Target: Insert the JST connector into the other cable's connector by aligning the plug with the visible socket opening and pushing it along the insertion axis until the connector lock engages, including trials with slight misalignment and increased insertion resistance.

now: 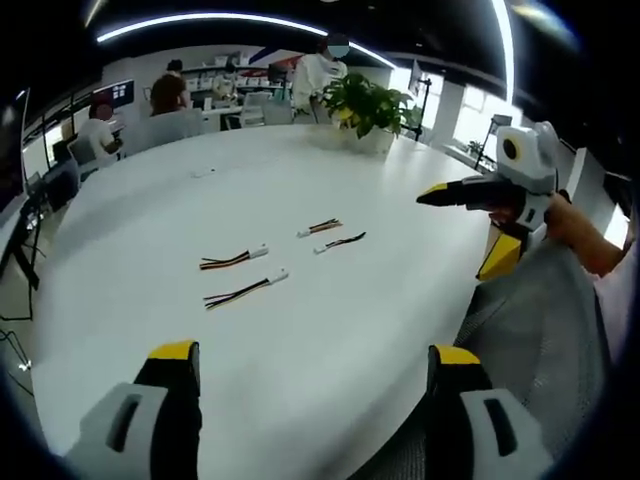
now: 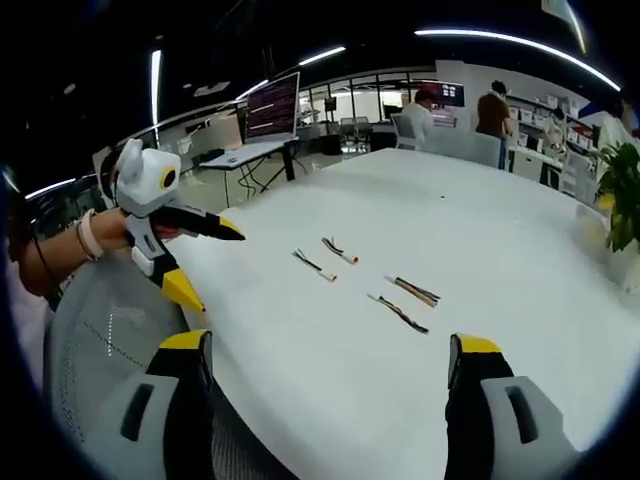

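The left gripper and right gripper are hovering wide and empty; each should be pinching one white-plugged wire lead behind its plug on the round white table.

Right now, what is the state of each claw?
Left claw: open, holding nothing.
Right claw: open, holding nothing.

cable connectors too small to tell plug from socket
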Demonstrator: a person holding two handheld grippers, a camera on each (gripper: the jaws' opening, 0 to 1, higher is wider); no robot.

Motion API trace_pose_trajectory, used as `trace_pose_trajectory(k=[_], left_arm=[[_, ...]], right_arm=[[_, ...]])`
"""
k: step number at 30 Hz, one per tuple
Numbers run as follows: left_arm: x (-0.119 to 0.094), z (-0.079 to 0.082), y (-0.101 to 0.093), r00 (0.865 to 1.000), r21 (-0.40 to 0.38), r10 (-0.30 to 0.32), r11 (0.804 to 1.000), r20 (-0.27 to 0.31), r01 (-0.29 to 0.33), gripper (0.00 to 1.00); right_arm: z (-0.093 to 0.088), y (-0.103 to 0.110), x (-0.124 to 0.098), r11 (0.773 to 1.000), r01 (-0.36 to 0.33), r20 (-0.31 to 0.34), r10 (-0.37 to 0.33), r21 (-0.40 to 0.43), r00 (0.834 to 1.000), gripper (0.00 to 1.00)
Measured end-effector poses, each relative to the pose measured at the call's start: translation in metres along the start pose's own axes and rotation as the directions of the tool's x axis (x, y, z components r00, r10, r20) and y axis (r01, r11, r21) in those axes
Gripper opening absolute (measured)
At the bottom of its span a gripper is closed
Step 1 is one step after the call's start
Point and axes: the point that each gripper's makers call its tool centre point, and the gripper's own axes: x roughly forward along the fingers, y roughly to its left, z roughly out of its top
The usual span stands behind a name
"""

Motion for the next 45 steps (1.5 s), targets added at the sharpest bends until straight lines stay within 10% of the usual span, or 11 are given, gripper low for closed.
trace_pose_trajectory(k=[29,45], left_arm=[[-0.003,0.015,0.008,0.998,-0.026,0.015,1.000,0.068,-0.013,0.93],[-0.013,0.031,0.024,0.996,0.050,0.041,0.998,0.077,-0.045,0.92]], right_arm=[[0.016,-0.007,-0.009,0.999,0.007,0.077,-0.011,0.050,0.997,0.90],[0.040,-0.015,-0.008,0.998,0.026,0.118,-0.020,-0.054,0.993,0.86]])
